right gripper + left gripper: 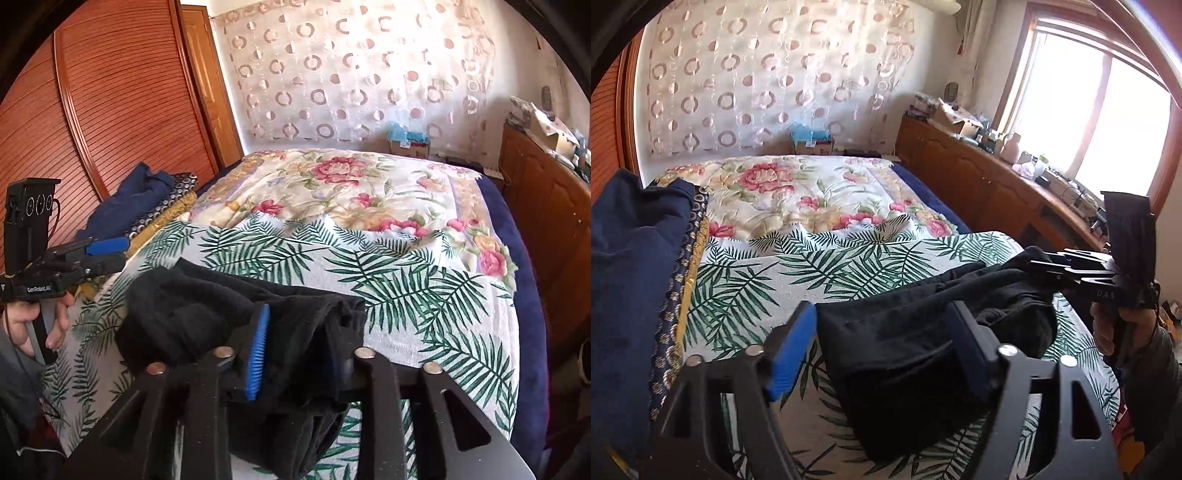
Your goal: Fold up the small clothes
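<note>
You are folding a small black garment [923, 354] on the bed [798, 206], and it lies in a soft heap on the palm-leaf sheet [746, 280], near the front edge. It looks partly folded to me: some cloth is doubled over, but the shape is lumpy and not yet a neat flat packet, so I think you have more folding and smoothing left to do. At the side of the bed sits a pile of dark blue clothes [631, 258] on a gold-patterned cloth [692, 243]; I cannot tell if those are done. Your left gripper [886, 332] is spread wide. Its blue pads stand on each side of the near end of the black garment, with the cloth between them, but the left pad is clear of it, so it is not pinching. Your right gripper [301, 350] is about half spread. The other end of the garment bunches up between its fingers, and the cloth hides the right pad, so I cannot tell if it squeezes the cloth or has let it go.
</note>
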Demonstrator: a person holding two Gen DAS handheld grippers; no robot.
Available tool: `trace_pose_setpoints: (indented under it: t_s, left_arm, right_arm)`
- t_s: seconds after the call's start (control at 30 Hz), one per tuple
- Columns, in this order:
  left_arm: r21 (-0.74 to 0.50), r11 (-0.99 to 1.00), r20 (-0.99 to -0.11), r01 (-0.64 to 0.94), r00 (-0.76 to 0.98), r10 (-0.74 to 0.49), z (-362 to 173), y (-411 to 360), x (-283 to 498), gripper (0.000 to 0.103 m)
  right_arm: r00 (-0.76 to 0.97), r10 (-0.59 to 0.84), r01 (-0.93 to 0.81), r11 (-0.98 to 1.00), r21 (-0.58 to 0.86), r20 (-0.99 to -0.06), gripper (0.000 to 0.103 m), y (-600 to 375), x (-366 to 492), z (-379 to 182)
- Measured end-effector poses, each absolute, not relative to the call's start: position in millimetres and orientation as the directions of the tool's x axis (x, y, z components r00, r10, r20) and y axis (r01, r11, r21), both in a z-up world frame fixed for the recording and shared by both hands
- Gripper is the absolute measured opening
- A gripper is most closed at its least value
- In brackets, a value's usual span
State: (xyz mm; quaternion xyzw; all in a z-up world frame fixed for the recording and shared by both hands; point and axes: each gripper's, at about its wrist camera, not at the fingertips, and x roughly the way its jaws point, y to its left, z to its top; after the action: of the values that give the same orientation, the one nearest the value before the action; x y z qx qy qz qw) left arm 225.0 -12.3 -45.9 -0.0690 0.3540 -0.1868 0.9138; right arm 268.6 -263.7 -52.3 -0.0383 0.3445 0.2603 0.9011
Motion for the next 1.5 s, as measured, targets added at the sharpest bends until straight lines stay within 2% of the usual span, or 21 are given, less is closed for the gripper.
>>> trace_pose_setpoints:
  t_s: [0.03, 0.07, 0.23, 0.47, 0.7, 0.73, 0.77, 0.8, 0.83, 0.87, 0.9, 0.93, 1.03, 1.13, 1.23, 1.3, 1.37, 1.43, 1.5]
  left_arm:
    - [-0.264, 0.919, -0.617, 0.293, 0.680, -0.395, -46, -10, 221, 0.076]
    - [-0.269, 0.919, -0.615, 0.290, 0.682, -0.395, -47, -8, 218, 0.076]
    - [-0.256, 0.927, -0.656, 0.275, 0.654, -0.375, -63, -7, 207, 0.076]
    - [-0.235, 0.935, -0.717, 0.266, 0.602, -0.351, -90, -14, 222, 0.076]
    - [-0.151, 0.949, -0.753, 0.276, 0.590, -0.291, -101, -22, 256, 0.076]
    - [-0.143, 0.951, -0.750, 0.275, 0.597, -0.285, -101, -22, 262, 0.076]
    - [-0.139, 0.952, -0.747, 0.273, 0.602, -0.282, -100, -21, 266, 0.076]
    - [-0.136, 0.953, -0.745, 0.271, 0.607, -0.278, -100, -20, 269, 0.076]
    - [-0.129, 0.956, -0.744, 0.262, 0.612, -0.268, -100, -18, 275, 0.076]
    - [-0.125, 0.959, -0.742, 0.254, 0.617, -0.260, -101, -17, 280, 0.076]
    - [-0.120, 0.961, -0.738, 0.250, 0.624, -0.255, -101, -16, 286, 0.071]
    - [-0.114, 0.967, -0.738, 0.227, 0.632, -0.235, -102, -14, 292, 0.069]
    - [-0.132, 0.975, -0.731, 0.177, 0.647, -0.217, -100, -5, 301, 0.067]
    - [-0.080, 0.989, -0.704, 0.127, 0.695, -0.146, -91, -2, 300, 0.067]
    - [-0.121, 0.983, -0.682, 0.141, 0.707, -0.186, -81, 3, 296, 0.067]
    - [-0.123, 0.981, -0.677, 0.149, 0.710, -0.193, -78, 4, 292, 0.067]
    - [-0.133, 0.978, -0.674, 0.162, 0.708, -0.209, -77, 2, 287, 0.067]
    - [-0.148, 0.973, -0.679, 0.176, 0.698, -0.229, -80, -1, 283, 0.067]
    - [-0.156, 0.969, -0.685, 0.193, 0.685, -0.247, -85, -4, 281, 0.067]
  right_arm:
    - [0.627, 0.443, -0.491, 0.863, 0.116, -0.640, 0.054, -269, 266, -52]
    - [0.640, 0.427, -0.476, 0.873, 0.107, -0.639, 0.062, -271, 266, -52]
    - [0.686, 0.366, -0.435, 0.899, 0.048, -0.629, 0.063, -285, 259, -45]
    - [0.649, 0.372, -0.509, 0.860, -0.016, -0.663, 0.063, -276, 241, -58]
    - [0.627, 0.366, -0.531, 0.847, -0.033, -0.688, 0.063, -267, 275, -70]
    - [0.627, 0.372, -0.531, 0.847, -0.027, -0.685, 0.059, -265, 281, -70]
    - [0.630, 0.380, -0.532, 0.847, -0.019, -0.678, 0.050, -265, 285, -70]
    - [0.626, 0.397, -0.539, 0.842, -0.004, -0.671, 0.046, -266, 289, -69]
    - [0.621, 0.417, -0.548, 0.836, 0.012, -0.664, 0.032, -267, 294, -69]
    - [0.621, 0.432, -0.553, 0.833, 0.024, -0.654, 0.012, -267, 298, -70]
    - [0.619, 0.444, -0.558, 0.829, 0.035, -0.648, 0.008, -269, 301, -71]
    - [0.622, 0.452, -0.557, 0.830, 0.044, -0.639, 0.005, -272, 303, -72]
    - [0.676, 0.370, -0.466, 0.885, 0.020, -0.637, 0.005, -280, 311, -78]
    - [0.685, 0.343, -0.423, 0.905, 0.031, -0.643, 0.005, -285, 313, -83]
    - [0.688, 0.329, -0.407, 0.913, 0.032, -0.648, 0.005, -282, 311, -85]
    - [0.693, 0.328, -0.409, 0.912, 0.026, -0.642, 0.011, -279, 307, -82]
    - [0.704, 0.304, -0.390, 0.921, 0.008, -0.642, 0.040, -277, 305, -79]
    - [0.707, 0.316, -0.397, 0.918, 0.014, -0.633, 0.052, -271, 298, -73]
    - [0.674, 0.369, -0.438, 0.897, 0.056, -0.639, 0.056, -271, 297, -74]
